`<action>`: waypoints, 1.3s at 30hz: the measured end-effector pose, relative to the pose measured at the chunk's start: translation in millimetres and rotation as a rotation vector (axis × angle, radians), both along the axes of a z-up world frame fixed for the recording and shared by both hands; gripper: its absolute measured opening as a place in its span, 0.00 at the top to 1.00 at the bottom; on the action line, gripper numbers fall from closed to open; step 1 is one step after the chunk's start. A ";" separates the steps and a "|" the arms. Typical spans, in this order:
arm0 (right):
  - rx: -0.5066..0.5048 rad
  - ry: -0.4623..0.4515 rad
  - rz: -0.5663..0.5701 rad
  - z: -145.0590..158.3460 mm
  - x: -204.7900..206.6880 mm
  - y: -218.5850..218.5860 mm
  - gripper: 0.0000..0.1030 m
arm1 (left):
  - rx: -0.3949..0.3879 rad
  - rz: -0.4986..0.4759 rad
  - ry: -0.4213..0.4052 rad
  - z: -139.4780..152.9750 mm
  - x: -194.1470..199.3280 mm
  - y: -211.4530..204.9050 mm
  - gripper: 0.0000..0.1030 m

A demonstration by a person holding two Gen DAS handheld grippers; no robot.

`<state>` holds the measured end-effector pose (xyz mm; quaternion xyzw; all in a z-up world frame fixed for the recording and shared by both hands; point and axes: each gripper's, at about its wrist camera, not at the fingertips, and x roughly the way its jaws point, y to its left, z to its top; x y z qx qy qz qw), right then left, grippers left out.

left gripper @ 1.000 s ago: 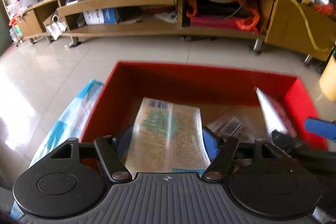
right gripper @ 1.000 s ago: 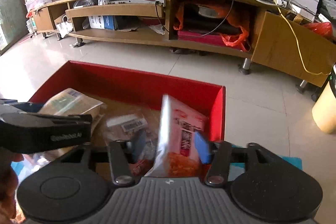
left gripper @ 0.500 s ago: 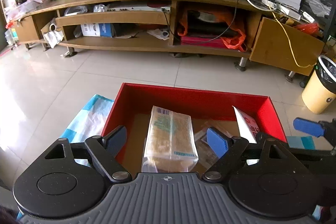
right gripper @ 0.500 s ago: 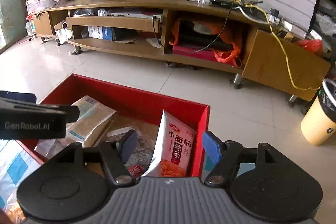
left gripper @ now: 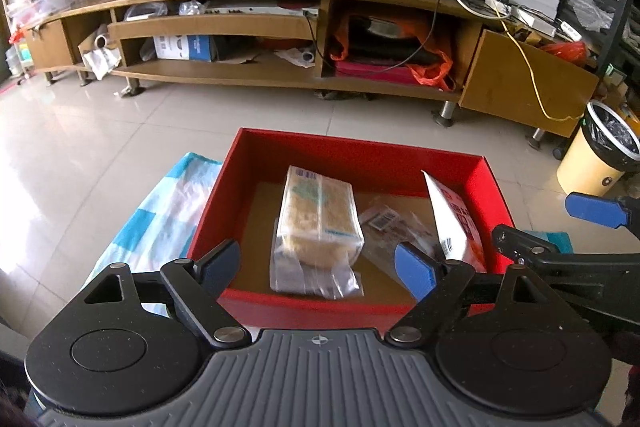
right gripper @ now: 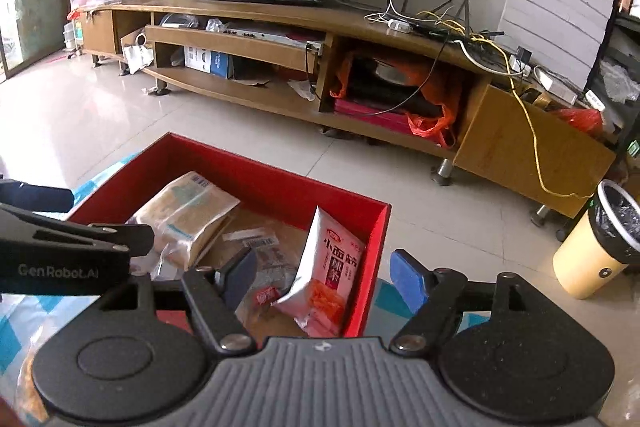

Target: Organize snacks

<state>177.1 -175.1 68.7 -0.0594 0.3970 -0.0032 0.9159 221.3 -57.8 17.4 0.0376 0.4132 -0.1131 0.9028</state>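
Red box (left gripper: 360, 151) is open on top, so easy way in. Left third of its floor is bare; biscuit pack (left gripper: 316, 219) fills the middle, upright noodle bag (right gripper: 332, 267) hogs the right wall.

Pale glossy tiled floor (left gripper: 120, 131), blue-and-white checked sheet (left gripper: 160, 211) spread on it, red box (left gripper: 360, 151) set on the sheet, long wooden TV cabinet (left gripper: 248, 27) stood behind, yellow bin (left gripper: 600, 163) placed at right

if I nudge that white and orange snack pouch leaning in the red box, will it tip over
Probably yes: the pouch stands tilted against the red box wall, so it looks easily toppled. It seems a thin, soft packet, likely light and floppy.
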 end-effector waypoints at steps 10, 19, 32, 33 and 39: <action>0.011 0.077 0.078 -10.6 -44.1 11.2 0.29 | 0.031 -0.070 0.011 -2.8 -36.8 15.1 0.13; 0.051 0.180 0.163 -28.2 -79.4 27.7 0.28 | 0.072 -0.106 0.063 -17.9 -65.8 37.6 0.13; 0.117 0.253 0.208 -37.7 -108.2 28.2 0.28 | 0.118 -0.148 0.236 -69.5 -75.2 59.2 0.08; 0.113 0.257 0.210 -39.7 -109.0 28.7 0.28 | 0.124 -0.136 0.250 -73.4 -72.7 58.6 0.07; 0.119 0.293 0.231 -49.0 -105.2 30.6 0.28 | 0.130 -0.100 0.289 -89.0 -65.1 49.2 0.00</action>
